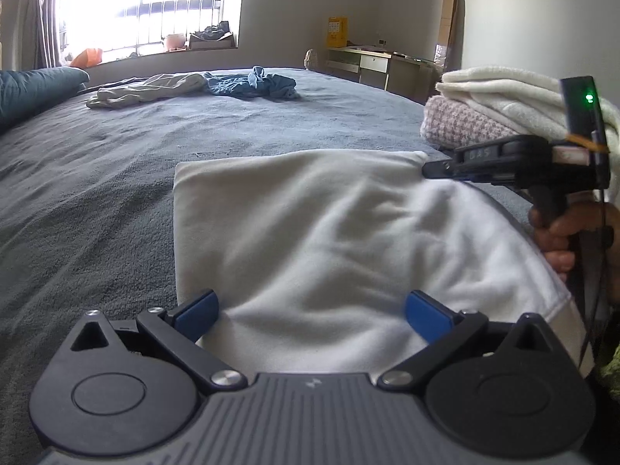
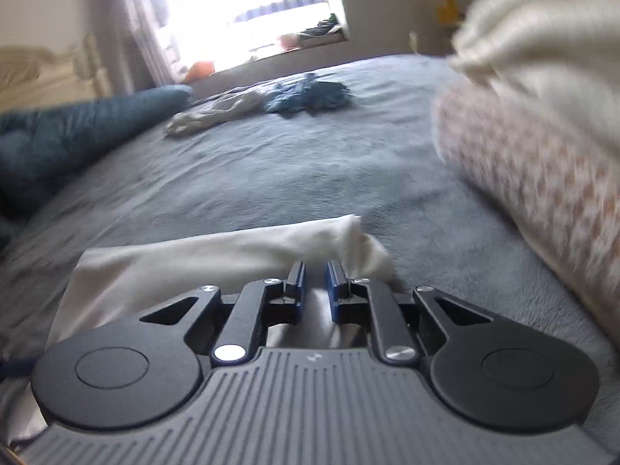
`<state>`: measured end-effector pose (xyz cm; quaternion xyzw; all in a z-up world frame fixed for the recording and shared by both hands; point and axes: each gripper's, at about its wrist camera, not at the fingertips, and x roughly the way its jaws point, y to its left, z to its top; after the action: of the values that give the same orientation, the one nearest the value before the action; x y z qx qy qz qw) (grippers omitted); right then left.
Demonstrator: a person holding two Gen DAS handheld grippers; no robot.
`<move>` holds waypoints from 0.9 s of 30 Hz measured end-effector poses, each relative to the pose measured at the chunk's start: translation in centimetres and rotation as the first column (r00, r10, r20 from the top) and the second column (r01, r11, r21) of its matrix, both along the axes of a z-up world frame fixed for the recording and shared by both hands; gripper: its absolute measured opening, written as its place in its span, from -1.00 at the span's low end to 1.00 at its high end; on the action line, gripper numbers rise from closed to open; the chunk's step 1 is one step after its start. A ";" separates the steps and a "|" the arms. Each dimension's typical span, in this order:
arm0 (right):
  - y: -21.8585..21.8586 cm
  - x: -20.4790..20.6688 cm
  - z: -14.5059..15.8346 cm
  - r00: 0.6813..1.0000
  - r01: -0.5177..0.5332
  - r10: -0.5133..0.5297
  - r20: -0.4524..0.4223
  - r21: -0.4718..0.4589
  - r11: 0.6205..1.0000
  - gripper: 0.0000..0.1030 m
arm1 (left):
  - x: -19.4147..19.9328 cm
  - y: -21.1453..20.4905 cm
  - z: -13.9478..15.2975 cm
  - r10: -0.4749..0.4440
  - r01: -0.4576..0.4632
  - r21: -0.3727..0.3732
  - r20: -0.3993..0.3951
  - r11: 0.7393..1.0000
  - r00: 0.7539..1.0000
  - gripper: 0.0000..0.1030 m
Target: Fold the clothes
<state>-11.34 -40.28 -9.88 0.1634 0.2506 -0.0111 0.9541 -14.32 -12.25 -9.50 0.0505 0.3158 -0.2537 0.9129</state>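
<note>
The bed (image 1: 116,178), under a grey cover, carries a folded white cloth (image 1: 310,232) at its near edge. Folded laundry (image 1: 496,108) is stacked to the right, and loose clothes (image 1: 193,87) lie far off by the window. Only the left view shows a hand (image 1: 558,232) gripping the right tongs (image 1: 430,168), which reach level to the cloth's far right corner. The blurred right view shows those tongs (image 2: 314,279) nearly closed, pinching that bunched corner (image 2: 360,248). The left tongs (image 1: 312,316) hover wide over the cloth's near edge, holding nothing.
</note>
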 end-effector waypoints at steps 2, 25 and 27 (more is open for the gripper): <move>-0.6 -0.8 0.4 0.999 0.011 -0.012 0.031 0.044 0.999 -0.65 | 0.0 -0.1 -0.1 0.001 -0.001 0.000 0.003 1.000 1.000 1.00; -3.3 -6.1 -0.3 0.983 -0.161 0.133 0.123 0.254 0.954 0.02 | 11.2 -14.4 6.2 -0.309 0.305 -0.052 -0.103 0.951 0.945 0.86; -2.6 -6.2 -0.2 0.974 -0.210 0.178 0.143 0.251 0.945 0.02 | 12.5 -16.2 5.7 -0.331 0.330 -0.028 -0.146 0.943 0.932 0.78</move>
<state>-17.54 -42.87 -10.07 0.2641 0.2077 0.1262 0.9334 -1.82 -28.48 -3.81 0.0825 0.3697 -0.4071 0.8311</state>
